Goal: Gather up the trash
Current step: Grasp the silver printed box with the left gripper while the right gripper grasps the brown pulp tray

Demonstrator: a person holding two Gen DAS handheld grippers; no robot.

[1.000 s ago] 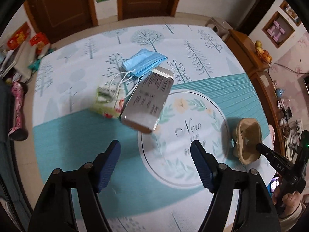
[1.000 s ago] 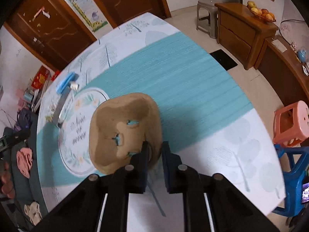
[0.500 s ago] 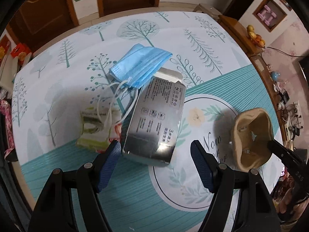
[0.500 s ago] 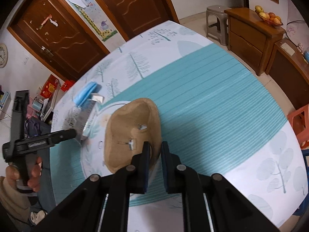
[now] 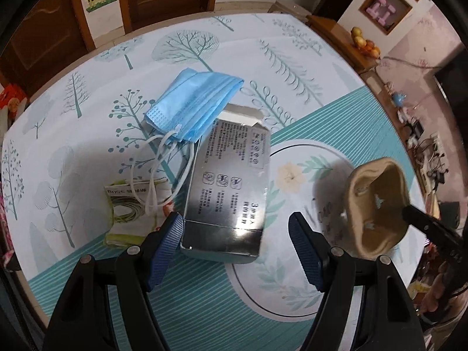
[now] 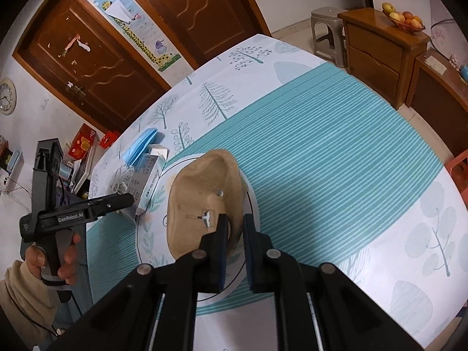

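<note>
The left gripper (image 5: 235, 234) stood wide open, pointing steeply down over the table, its blue-padded fingers (image 5: 163, 242) straddling the near end of a shiny silver rectangular cardboard box (image 5: 228, 187) printed with small black text and icons. The left pad sat right at the box's near left corner; the right pad stood clear of the box with bare tablecloth between them, so nothing was gripped.

Beyond the box, and partly lying over its far left corner, was a pleated light-blue disposable face mask (image 5: 193, 102), its white ear loops trailing back toward the gripper. Those loops crossed a small green-and-white paper packet (image 5: 131, 210) that lay just left of the left finger, beside the box.

The right gripper (image 6: 234, 228) was closed nearly all the way, its fingers pinching the near rim of a tan, floppy, bowl-shaped fabric basket (image 6: 204, 201), which sat ahead of the fingers. In the left wrist view that basket (image 5: 377, 204) appeared off to the right of the left gripper, apart from the box.

All of it rested on a round table covered by a white and teal tree-patterned tablecloth (image 5: 292, 67).
</note>
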